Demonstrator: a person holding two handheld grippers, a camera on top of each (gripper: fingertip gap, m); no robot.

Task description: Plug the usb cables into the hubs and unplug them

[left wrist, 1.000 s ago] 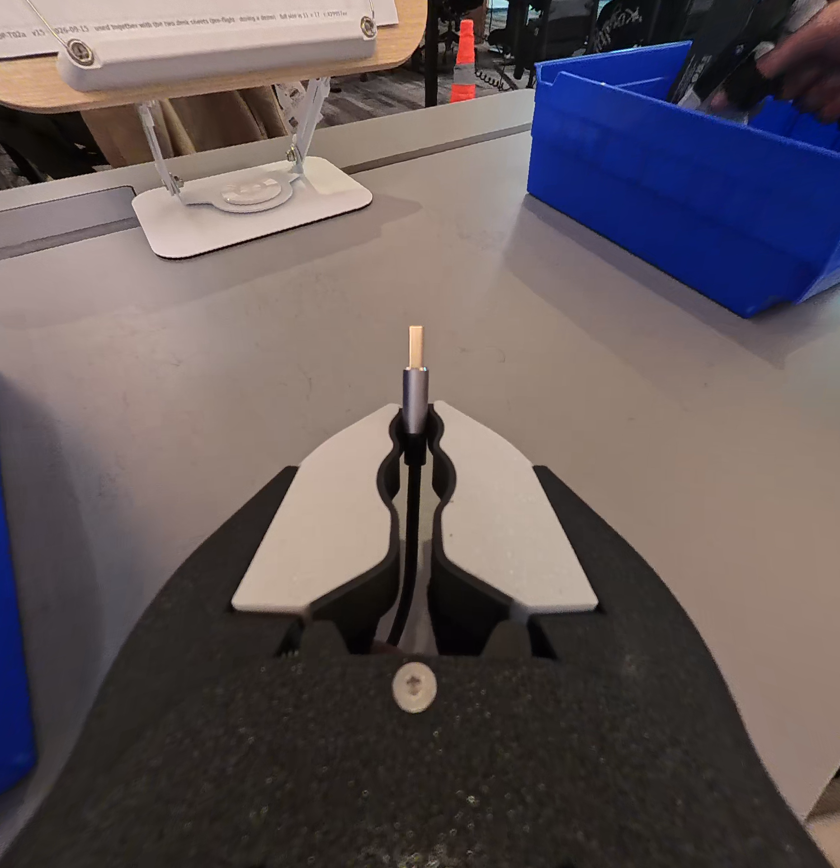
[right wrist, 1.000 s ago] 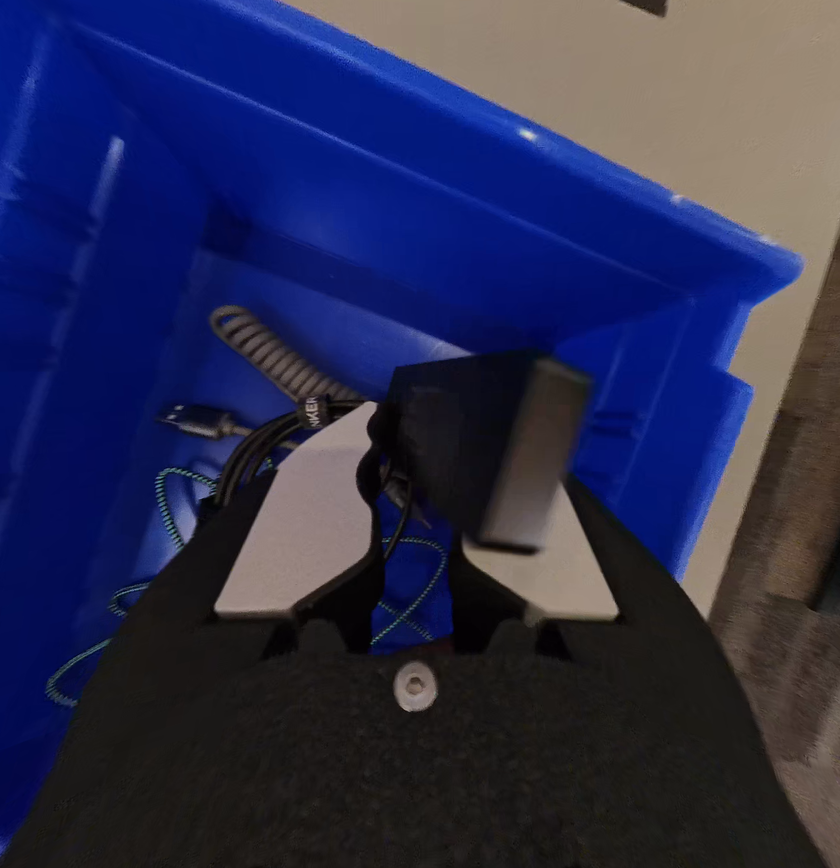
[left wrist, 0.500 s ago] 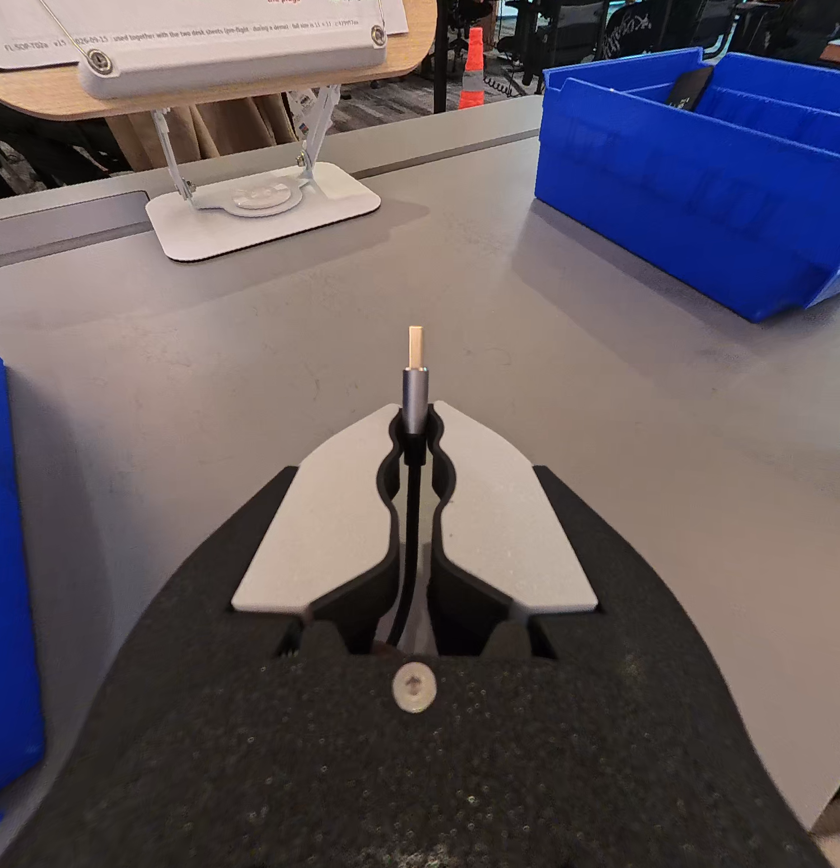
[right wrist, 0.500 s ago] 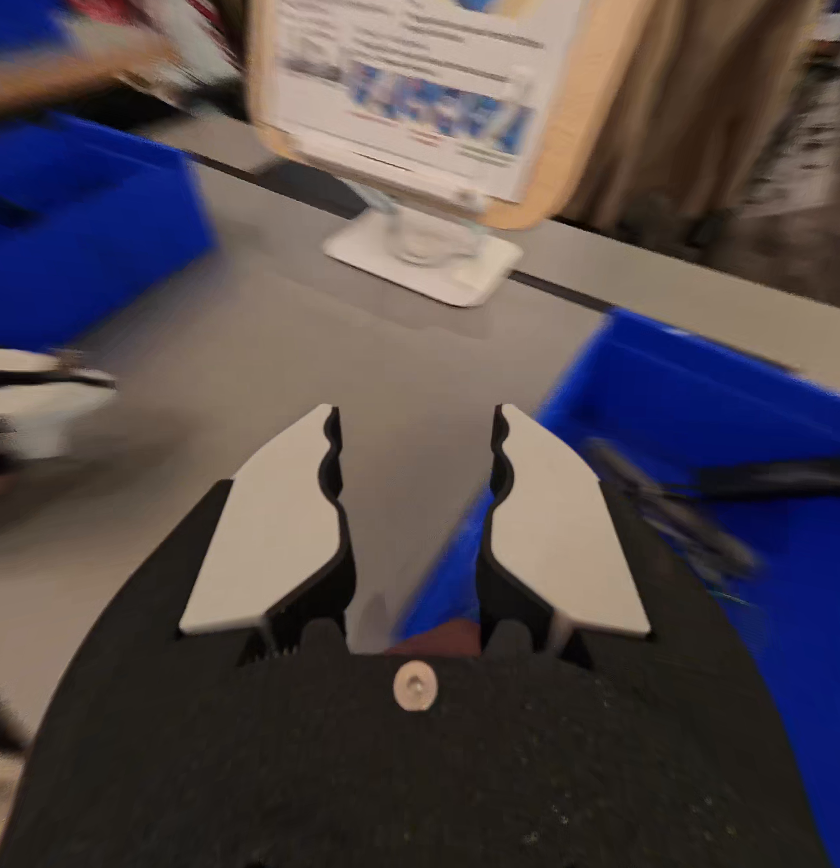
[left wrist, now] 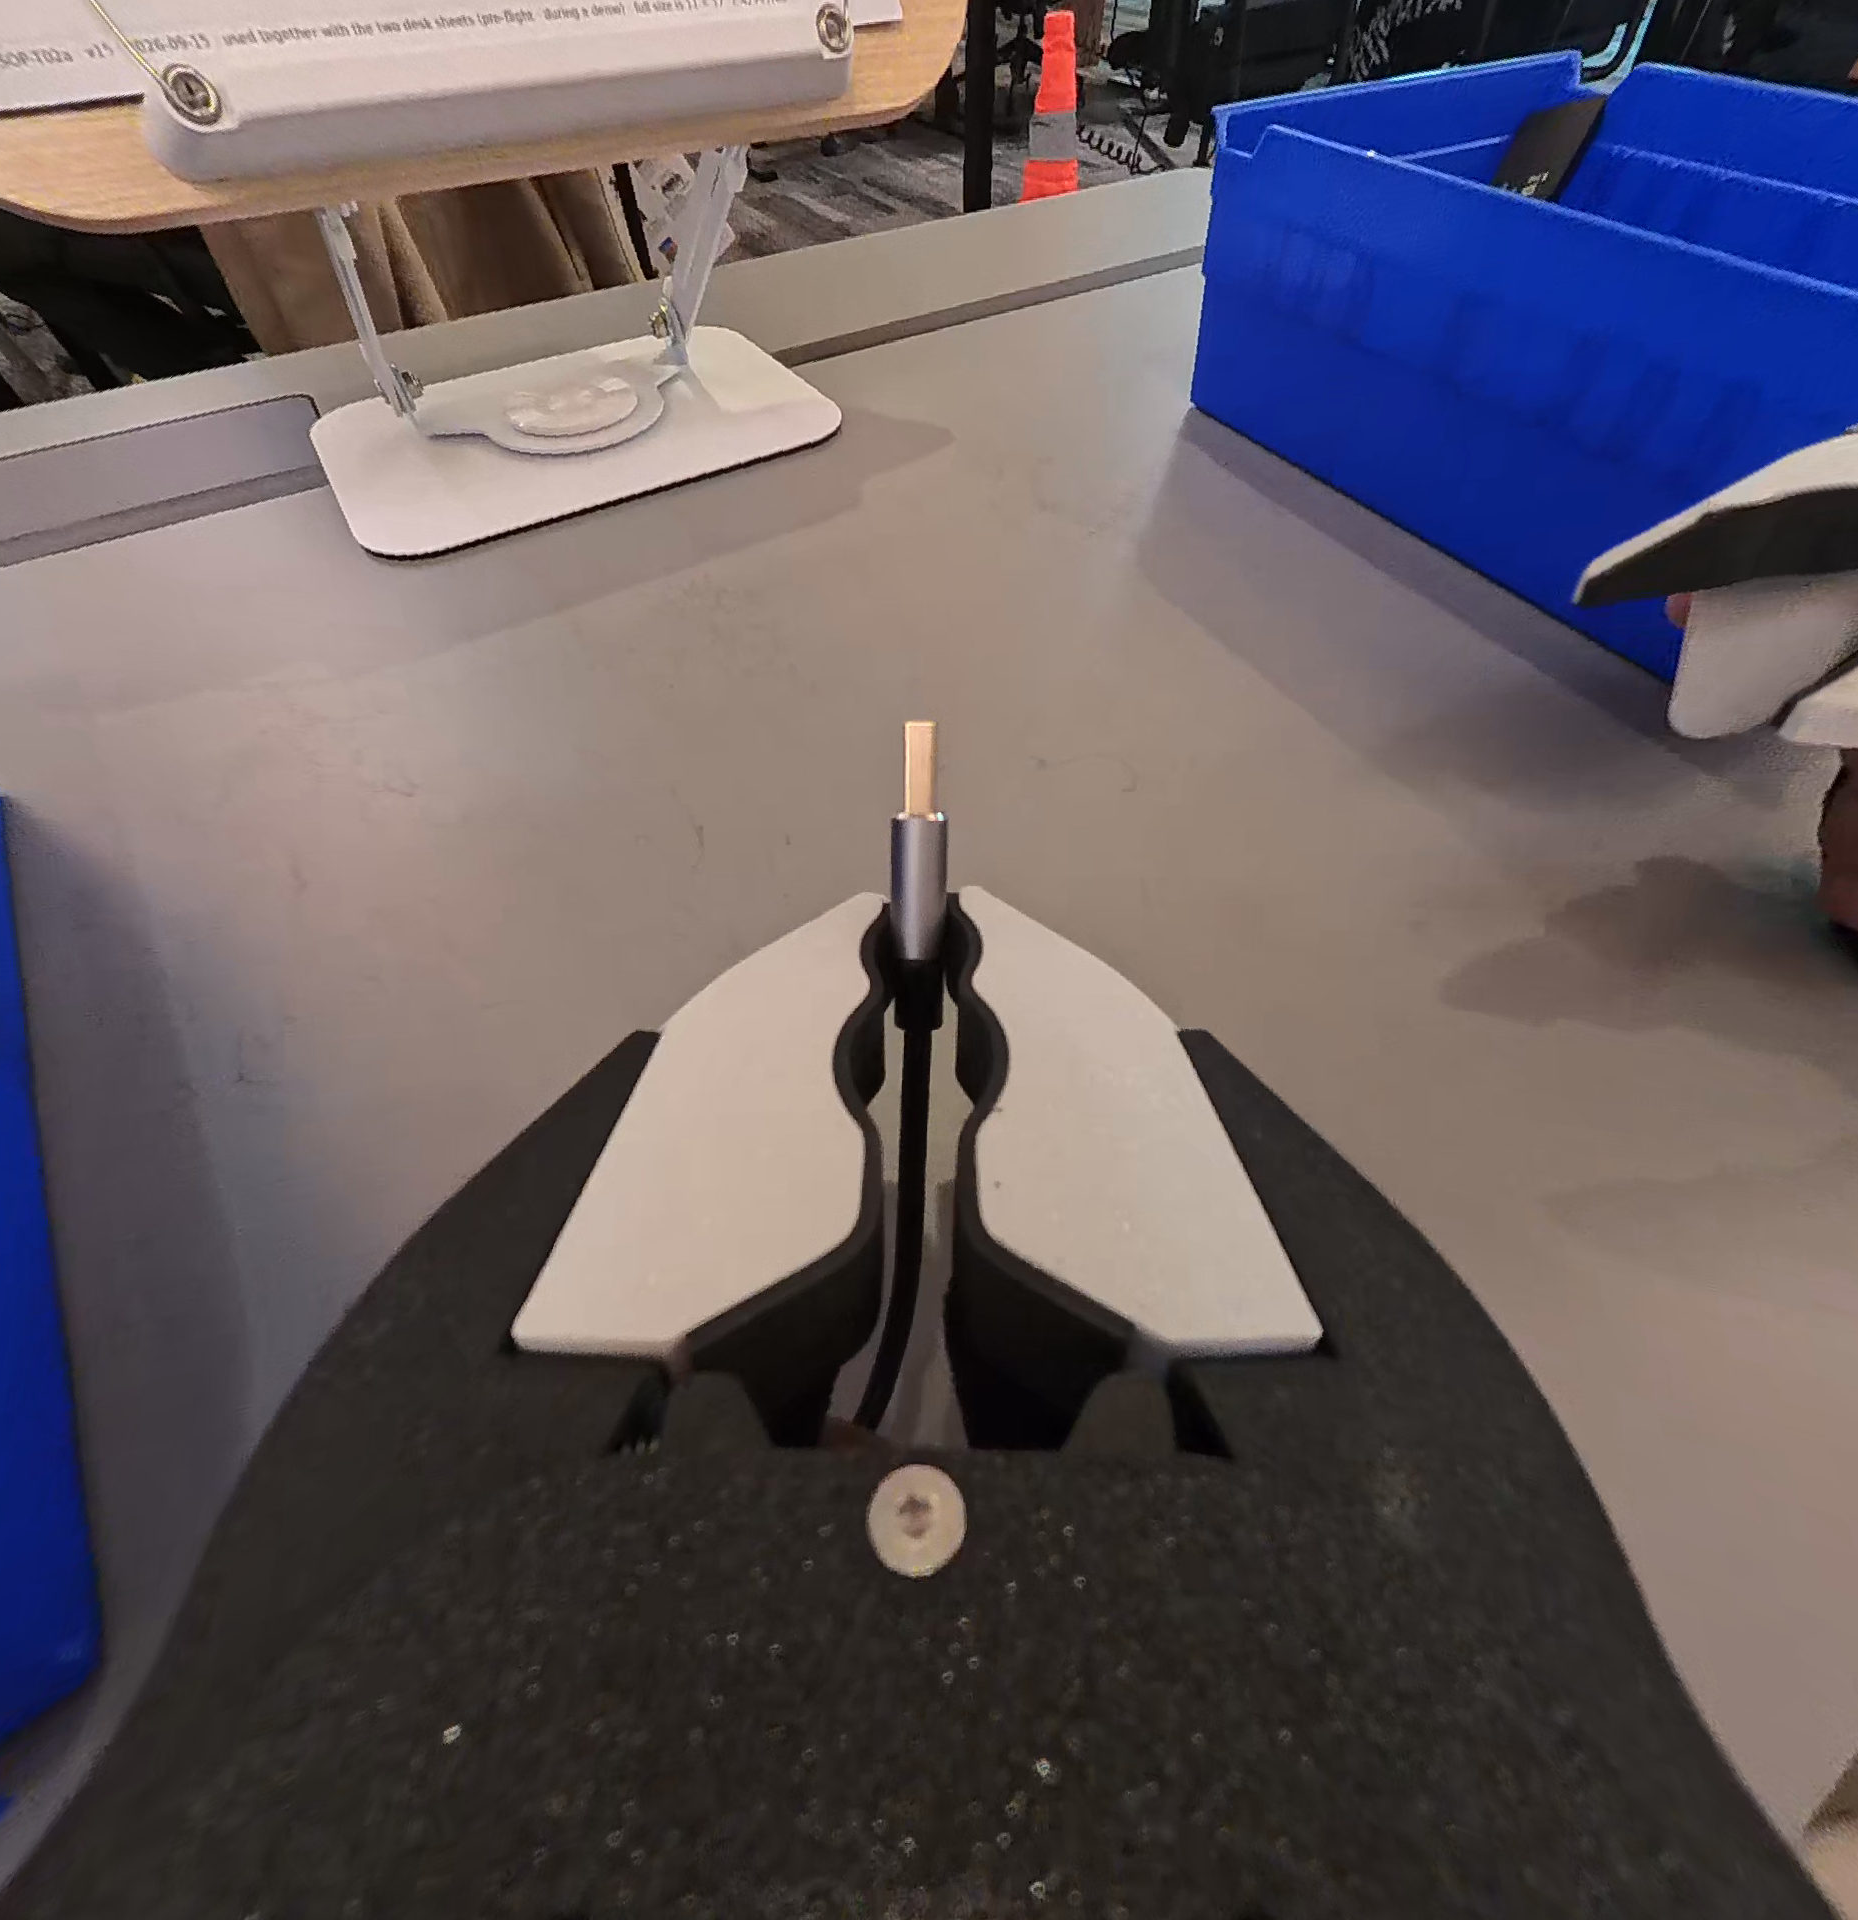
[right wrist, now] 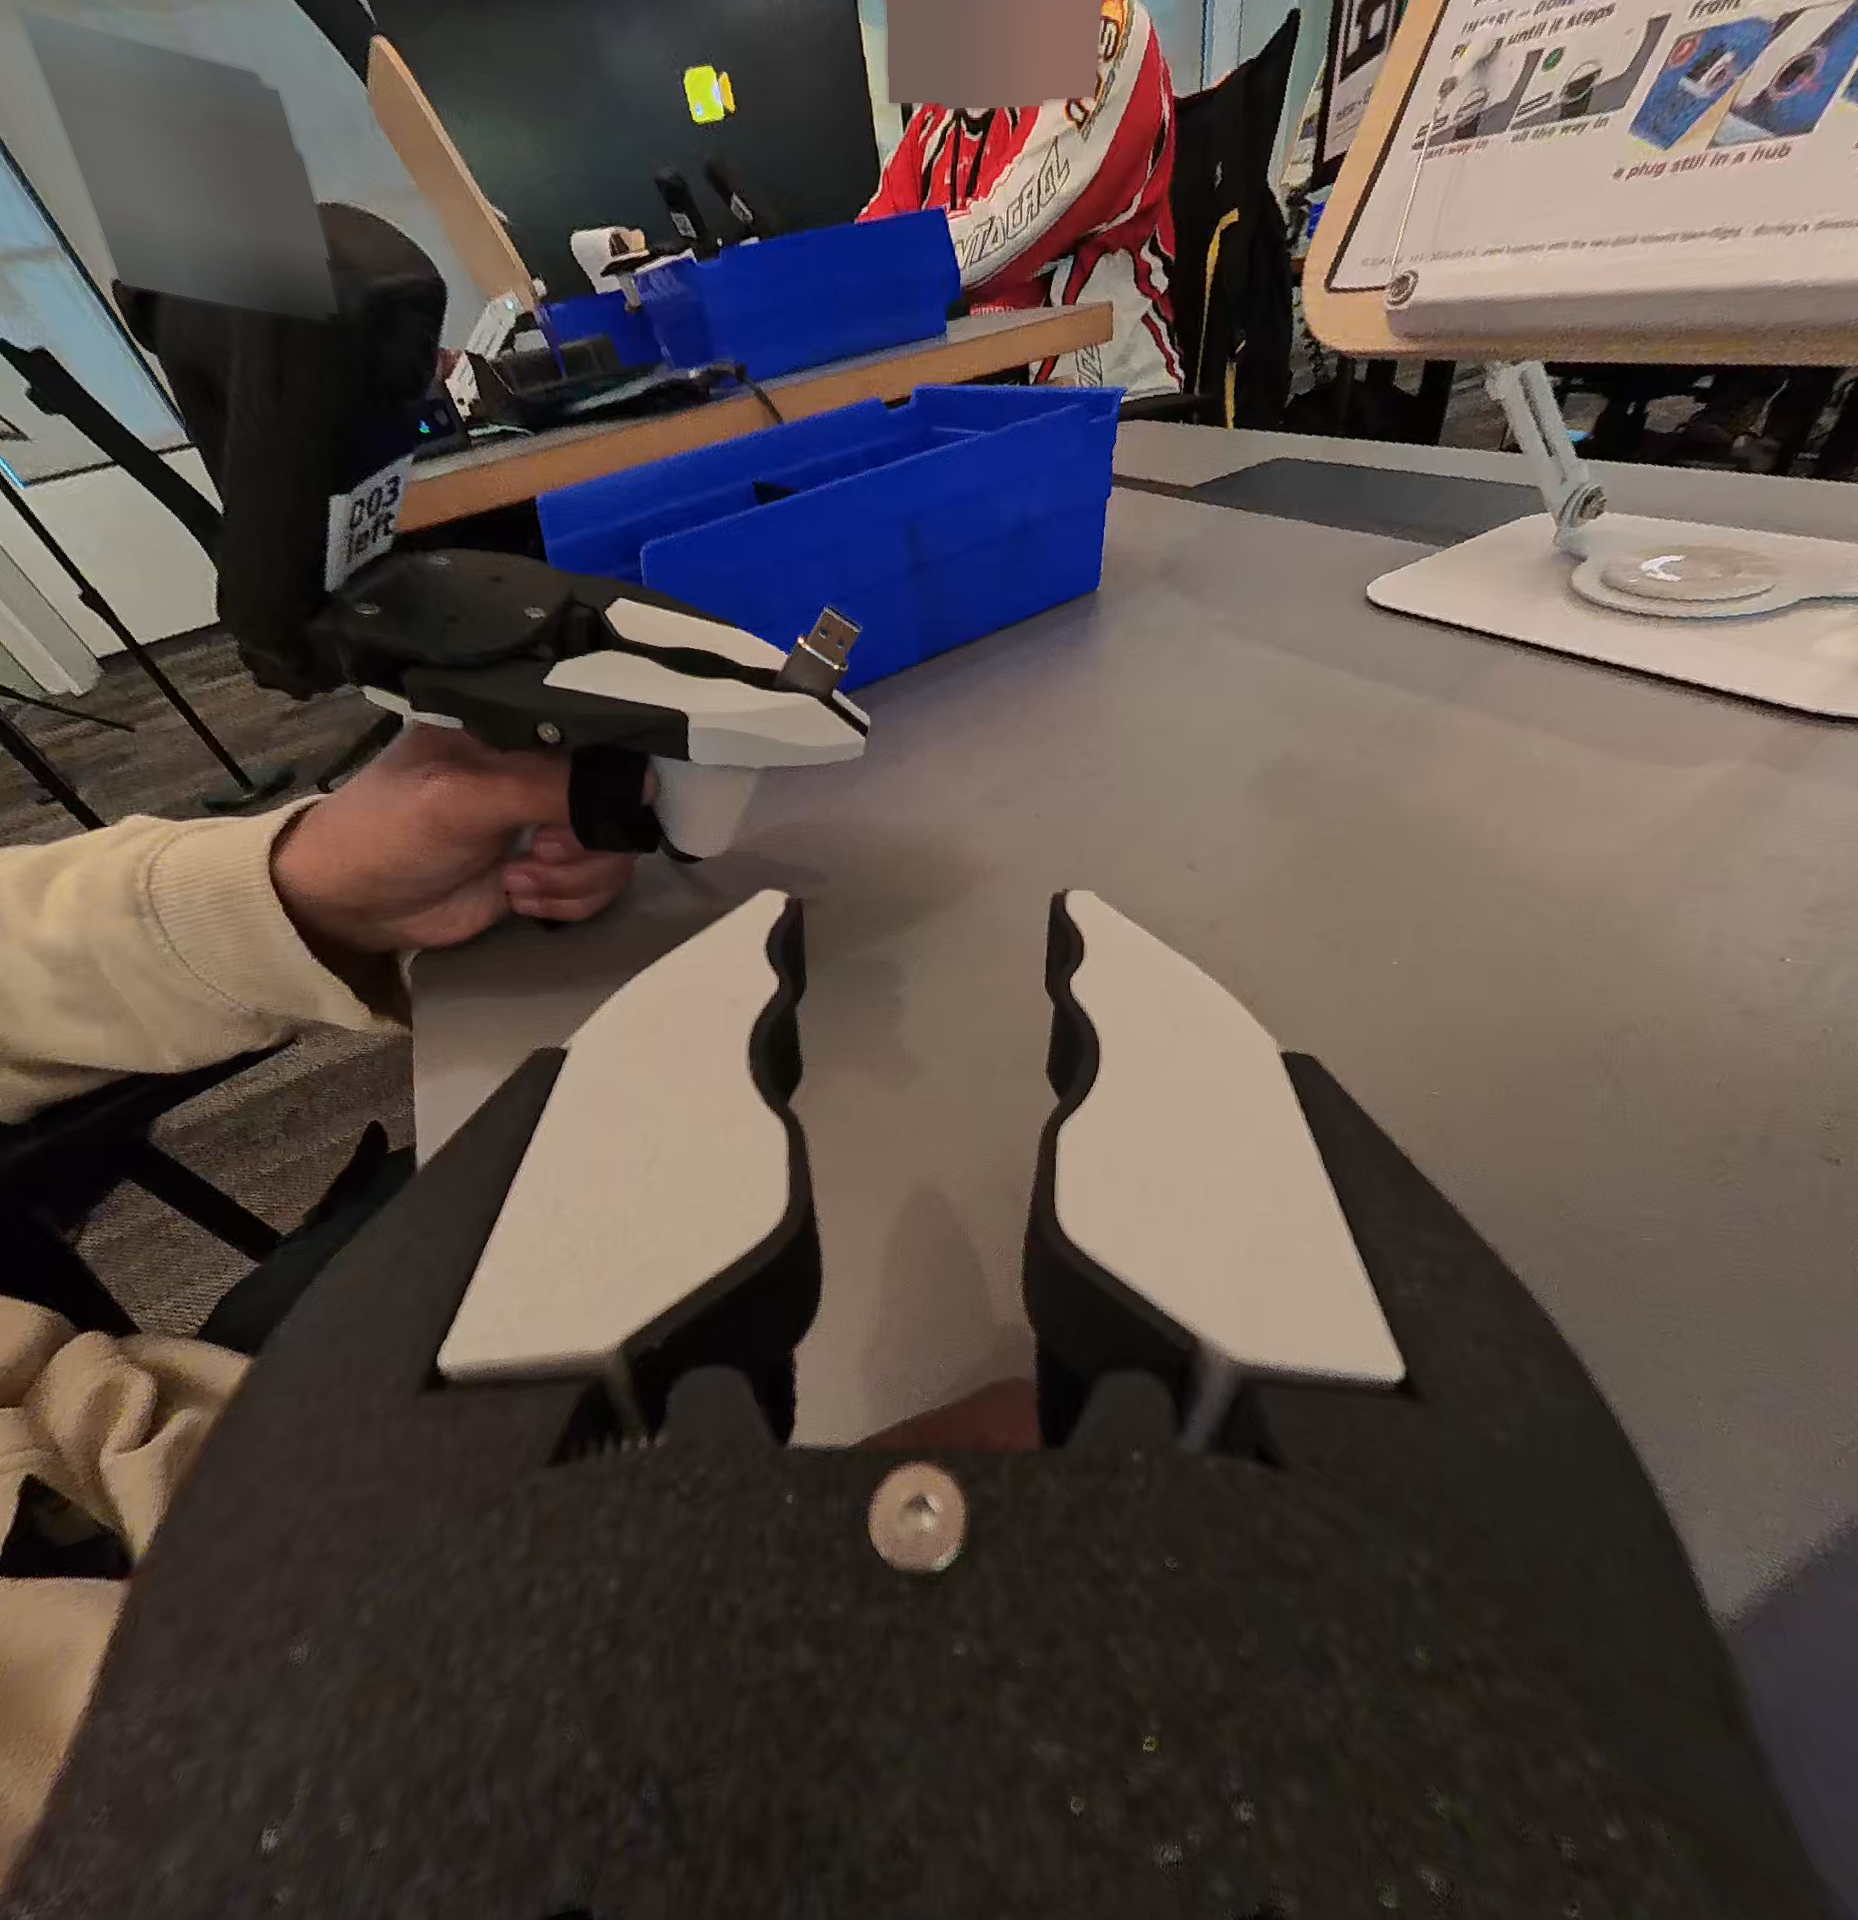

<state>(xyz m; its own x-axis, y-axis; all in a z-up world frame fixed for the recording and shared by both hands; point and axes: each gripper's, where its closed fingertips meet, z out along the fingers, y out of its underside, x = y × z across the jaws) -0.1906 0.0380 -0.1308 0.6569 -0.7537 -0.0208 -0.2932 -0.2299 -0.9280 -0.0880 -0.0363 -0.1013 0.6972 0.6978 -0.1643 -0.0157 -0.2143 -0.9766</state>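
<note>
So far, only half the setup was done: the left gripper was clenched on the usb cable, plug pointing fwd over the grey table, w/ no hub near it. The right gripper hung released and empty, well apart. A dark item, maybe a hub, sat in the blue bin. Judging by that, fetching a hub, plugging and unplugging were all left.
</note>
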